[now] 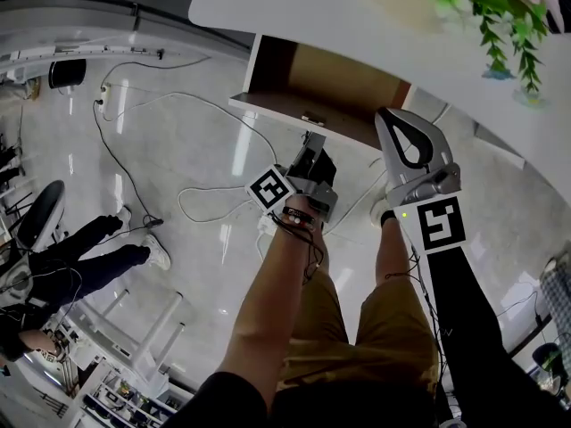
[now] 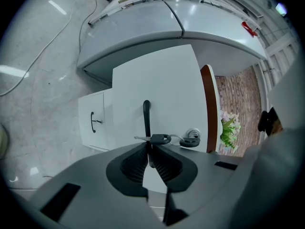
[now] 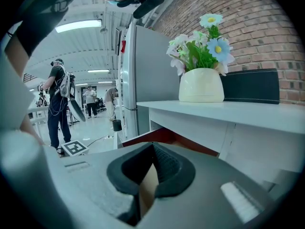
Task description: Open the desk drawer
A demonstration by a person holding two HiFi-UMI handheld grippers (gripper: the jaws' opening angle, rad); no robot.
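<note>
The desk drawer [image 1: 332,77] stands pulled out from under the white desk [image 1: 294,3], its brown inside showing. My left gripper [image 1: 309,146] is shut on the black handle [image 2: 147,112] of the white drawer front [image 2: 167,85]; the handle runs down between the pads of that gripper [image 2: 149,150]. A bunch of keys [image 2: 160,139] hangs from the lock [image 2: 193,137] beside the handle. My right gripper [image 1: 390,117] hovers at the drawer's right side, jaws together and holding nothing. From the right gripper [image 3: 153,150] I see the drawer's reddish-brown side [image 3: 162,136].
A cream pot of flowers [image 3: 201,85] stands on the desk top [image 3: 228,109]. Cables [image 1: 207,201] trail over the glossy floor. A seated person's legs [image 1: 98,250] are at the left. A second white cabinet front with a handle [image 2: 92,122] sits left of the drawer. People stand far off [image 3: 59,104].
</note>
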